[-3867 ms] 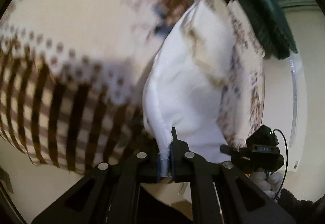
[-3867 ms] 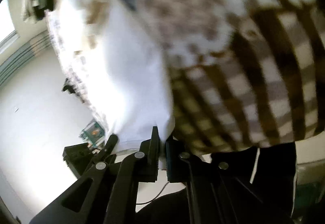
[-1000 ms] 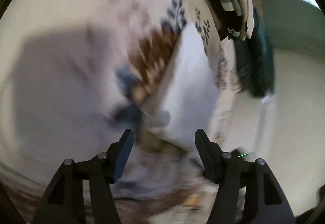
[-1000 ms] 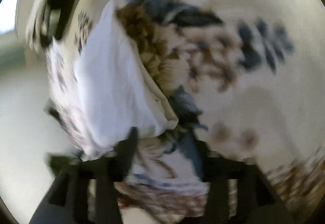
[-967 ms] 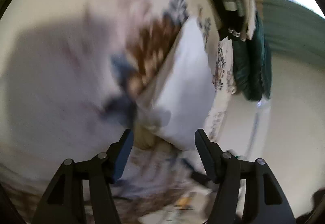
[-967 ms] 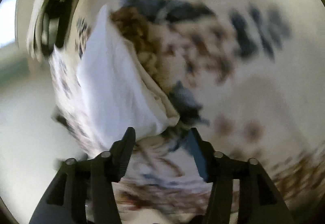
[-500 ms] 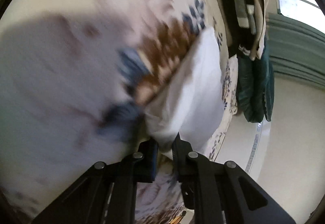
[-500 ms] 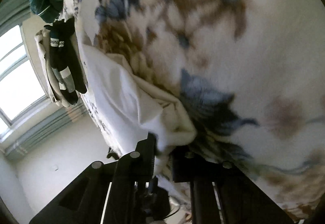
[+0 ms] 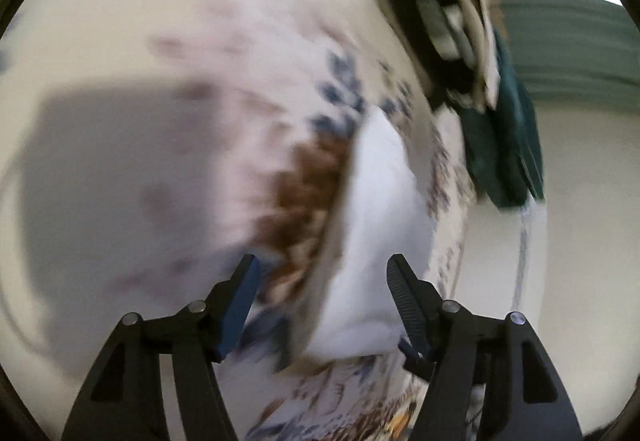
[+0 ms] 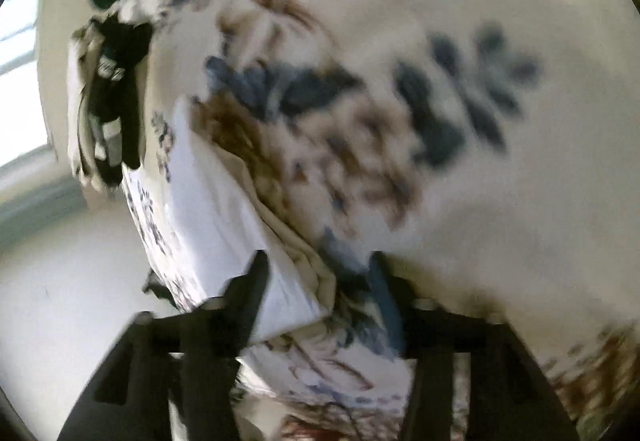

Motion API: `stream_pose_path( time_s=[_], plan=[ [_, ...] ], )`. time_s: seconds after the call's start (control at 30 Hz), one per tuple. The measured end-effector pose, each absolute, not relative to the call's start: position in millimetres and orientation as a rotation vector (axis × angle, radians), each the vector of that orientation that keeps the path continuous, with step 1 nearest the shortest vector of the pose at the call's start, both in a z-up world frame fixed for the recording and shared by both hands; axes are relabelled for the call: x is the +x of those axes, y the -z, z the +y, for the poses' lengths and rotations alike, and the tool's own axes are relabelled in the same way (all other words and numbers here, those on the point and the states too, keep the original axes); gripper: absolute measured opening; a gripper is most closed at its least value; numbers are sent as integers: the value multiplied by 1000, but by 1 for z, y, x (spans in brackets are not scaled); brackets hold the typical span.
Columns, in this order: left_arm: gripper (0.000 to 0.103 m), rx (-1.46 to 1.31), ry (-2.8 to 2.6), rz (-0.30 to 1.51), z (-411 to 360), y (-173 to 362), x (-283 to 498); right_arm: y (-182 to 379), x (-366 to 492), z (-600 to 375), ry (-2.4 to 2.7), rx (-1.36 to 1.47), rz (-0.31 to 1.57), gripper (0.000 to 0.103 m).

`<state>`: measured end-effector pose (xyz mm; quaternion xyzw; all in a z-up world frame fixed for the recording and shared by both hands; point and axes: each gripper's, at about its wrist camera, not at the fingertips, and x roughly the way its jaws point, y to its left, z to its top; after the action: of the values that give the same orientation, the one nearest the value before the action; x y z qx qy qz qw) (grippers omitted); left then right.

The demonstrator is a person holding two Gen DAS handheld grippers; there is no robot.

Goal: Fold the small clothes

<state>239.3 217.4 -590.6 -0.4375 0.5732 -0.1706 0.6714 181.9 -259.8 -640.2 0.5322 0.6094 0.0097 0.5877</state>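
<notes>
A small white garment (image 9: pixel 376 233) lies folded on the flower-patterned cloth (image 9: pixel 180 41) of the table, near its edge. My left gripper (image 9: pixel 322 299) hovers over the garment's near corner; its jaws are opening and the pads are clear of the fabric. In the right wrist view the same white garment (image 10: pixel 224 221) runs up from the near edge. My right gripper (image 10: pixel 318 291) straddles its near corner, jaws opening, pads off the cloth. Both views are blurred by motion.
A pile of black, cream and dark green clothes (image 9: pixel 460 41) lies at the far end of the table, seen too as clothes (image 10: pixel 108 97) in the right wrist view. The table edge (image 9: pixel 452 261) runs just beside the garment, with pale floor (image 9: pixel 580 241) beyond.
Half a second ago both grippers were shut on the white garment's near corners. Both have since let go and spread their jaws, and the garment lies flat on the cloth.
</notes>
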Motion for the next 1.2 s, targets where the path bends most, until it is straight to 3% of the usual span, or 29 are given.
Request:
stream_pose_path(
  time_s=[0.17,0.33,0.37,0.4,0.43,0.47,0.5,0.57,0.93,1.2],
  plan=[
    [63,-900,555,1397,166,620,284,675,232,-241,-278,1202,1512,63],
    [61,-870,631,1392,145,623,298,693,261,-218,-441,1173,1534,63],
    [57,-865,635,1372,143,619,299,693,264,-215,-458,1182,1527,61],
    [31,-855,632,1361,142,616,299,692,263,-214,-465,1172,1521,55],
    [17,-843,623,1362,142,613,299,691,265,-213,-469,1160,1516,34],
    [15,-843,619,1361,142,610,301,688,266,-212,-467,1157,1507,24],
    [13,-841,614,1355,142,604,301,684,266,-212,-462,1155,1499,21],
    [12,-828,600,1342,147,593,298,673,267,-211,-460,1128,1488,15],
    [12,-804,598,1216,153,459,353,531,320,-212,-544,1017,1389,13],
    [12,-727,584,1061,147,357,491,411,462,-202,-589,914,1234,13]
  ],
)
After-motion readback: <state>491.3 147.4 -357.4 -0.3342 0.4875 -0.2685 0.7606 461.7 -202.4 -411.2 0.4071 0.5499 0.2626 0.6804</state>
